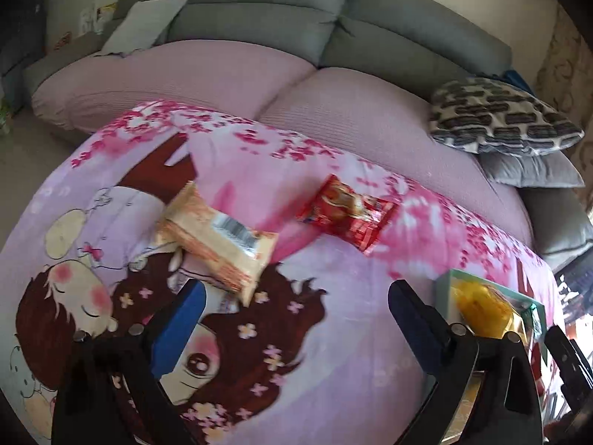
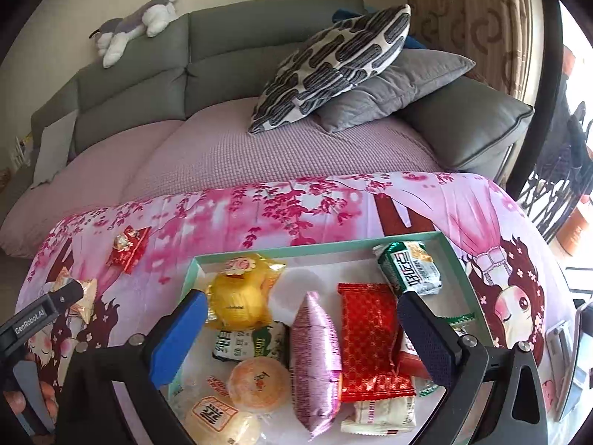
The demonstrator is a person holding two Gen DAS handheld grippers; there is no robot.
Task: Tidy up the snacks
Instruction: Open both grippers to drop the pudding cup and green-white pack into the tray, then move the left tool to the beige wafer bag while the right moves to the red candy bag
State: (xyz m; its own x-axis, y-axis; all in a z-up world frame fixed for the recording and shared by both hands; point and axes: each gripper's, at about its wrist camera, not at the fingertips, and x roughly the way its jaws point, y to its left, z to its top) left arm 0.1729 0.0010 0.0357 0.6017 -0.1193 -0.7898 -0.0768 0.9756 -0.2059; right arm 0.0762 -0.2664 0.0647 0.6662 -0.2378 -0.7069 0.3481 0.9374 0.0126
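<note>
Left claw: blue-padded jaws spread wide with nothing between them, above a soft cartoon-printed pink blanket that covers the counter. Just ahead lie two crinkled foil packets, well apart: a beige flat snack packet bearing a barcode and a glossy red snack packet.

Right claw: jaws likewise wide apart and empty, over a shallow rectangular teal-rimmed tray. The tray holds many wrapped snacks, among them a round yellow cake, a pointed lilac pouch, a red diamond-patterned packet and a green-white packet.

Behind stands a grey sofa with a patterned cushion and a plush cat.
</note>
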